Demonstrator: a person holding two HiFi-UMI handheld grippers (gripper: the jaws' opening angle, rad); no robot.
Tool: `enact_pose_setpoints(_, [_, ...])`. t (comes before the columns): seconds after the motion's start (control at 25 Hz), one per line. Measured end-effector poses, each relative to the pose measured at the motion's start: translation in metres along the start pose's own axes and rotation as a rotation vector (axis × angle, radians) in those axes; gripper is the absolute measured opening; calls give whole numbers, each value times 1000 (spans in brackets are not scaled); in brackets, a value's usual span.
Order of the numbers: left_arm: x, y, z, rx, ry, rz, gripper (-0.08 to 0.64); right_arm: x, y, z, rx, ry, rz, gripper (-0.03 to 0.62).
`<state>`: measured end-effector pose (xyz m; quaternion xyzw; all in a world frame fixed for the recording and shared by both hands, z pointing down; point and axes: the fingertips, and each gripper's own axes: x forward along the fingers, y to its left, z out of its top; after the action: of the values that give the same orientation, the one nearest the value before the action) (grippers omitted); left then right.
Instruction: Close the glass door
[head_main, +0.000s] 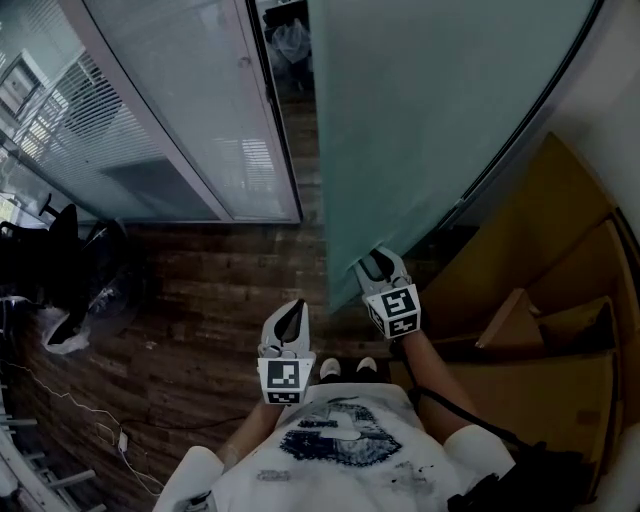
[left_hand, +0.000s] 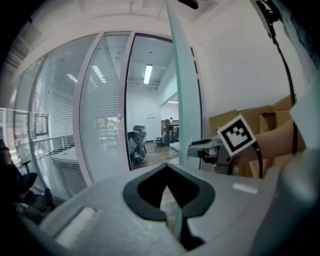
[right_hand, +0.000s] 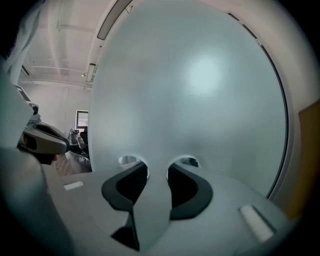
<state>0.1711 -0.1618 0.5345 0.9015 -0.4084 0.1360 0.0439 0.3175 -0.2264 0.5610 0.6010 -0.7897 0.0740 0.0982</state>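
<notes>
While glass door (right_hand: 200, 75) fills right gripper view, head view shows its edge.

The doorway gap (head_main: 303, 130) between the frosted glass door (head_main: 430, 120) and the glass partition (head_main: 190, 110) stands open for passing. At the door's right side cardboard boxes (head_main: 545, 335) crowd in; dark furniture (head_main: 95, 285) stands at the left, well apart.

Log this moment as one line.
glass door: open | right gripper: open, tips at its face | left gripper: shut, empty, clear of it
</notes>
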Motion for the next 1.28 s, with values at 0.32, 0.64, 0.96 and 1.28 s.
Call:
enact_pose_setpoints(0.32, [-13,28,-2,-2,-14,46,3,30,-5,9,-5,18,-28,133])
enact_pose_setpoints(0.64, [16,51,3,-23,0,113,3,71,-5,19,-19,15,2,135])
enact_pose_setpoints(0.96, [55,89,31,-22,-1,247,3,118,-6,38,-12,13,-22,135])
enact_pose_setpoints(1.28, [80,118,57,-22,1,367,3,172,-12,61,-30,16,-28,137])
